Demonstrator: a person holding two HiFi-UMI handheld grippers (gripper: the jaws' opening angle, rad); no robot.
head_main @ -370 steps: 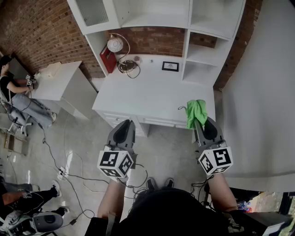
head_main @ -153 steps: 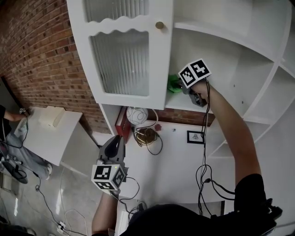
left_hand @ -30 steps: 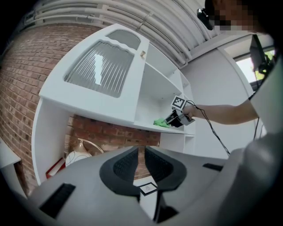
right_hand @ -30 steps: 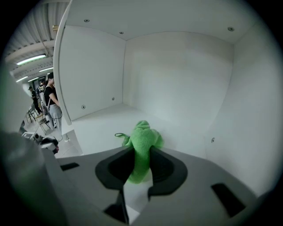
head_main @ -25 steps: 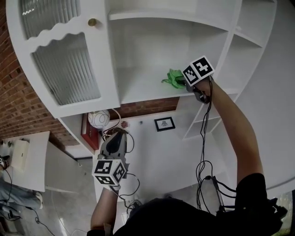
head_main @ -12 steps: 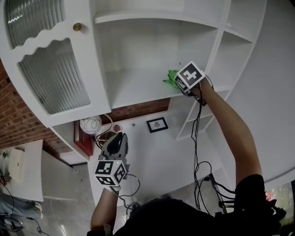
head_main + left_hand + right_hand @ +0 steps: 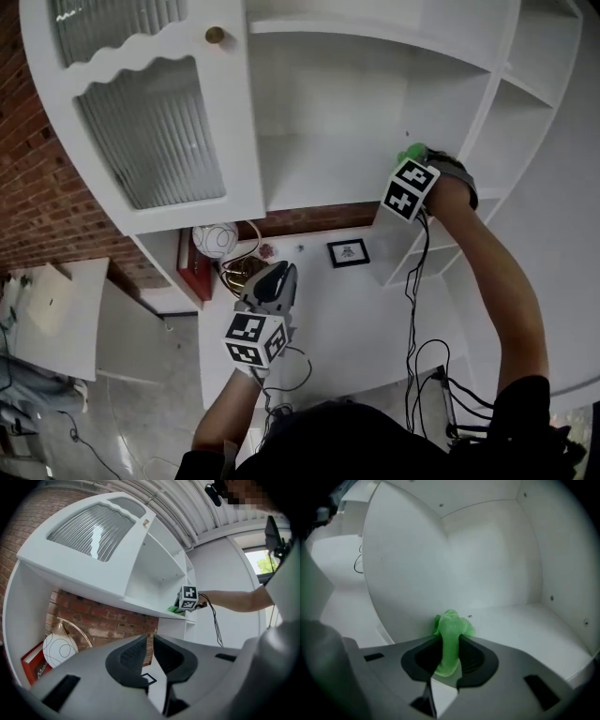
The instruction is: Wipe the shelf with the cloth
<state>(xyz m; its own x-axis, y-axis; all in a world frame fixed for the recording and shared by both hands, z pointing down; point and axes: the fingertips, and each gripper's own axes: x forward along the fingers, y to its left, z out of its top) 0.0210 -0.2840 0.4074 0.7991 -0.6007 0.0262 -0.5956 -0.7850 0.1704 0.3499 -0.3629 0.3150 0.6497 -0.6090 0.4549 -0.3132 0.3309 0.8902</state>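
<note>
The right gripper (image 7: 450, 643) was raised to the white shelf (image 7: 319, 178), at the right end of the board beside the upright divider. Its fingers (image 7: 423, 657) were clamped on the green cloth (image 7: 451, 629), which ran up between them as a narrow fold. Past the tips it bunched into a small wad, and the wad touched a white panel of the compartment just where two panels met. In the head view only a scrap of green peeked over the gripper's marker cube (image 7: 411, 188), with the arm stretched up toward it from below.

The left gripper (image 7: 150, 639) hung low and well apart from the shelf, above the white bench (image 7: 347, 309). Its fingers (image 7: 129, 657) were drawn almost together, with only a thin slit between the tips and nothing in it.

A door with ribbed glass (image 7: 155, 122) and a brass knob (image 7: 215, 36) stood swung out at the left of the open compartment. Along the back edge of the bench stood a small framed picture (image 7: 348, 251). Toward the back left corner were a white globe lamp (image 7: 216, 241), a red book (image 7: 187, 267) leaning upright, and a coil of cable (image 7: 246, 272) just beside the lamp. A brick wall (image 7: 37, 187) ran behind the bench.
</note>
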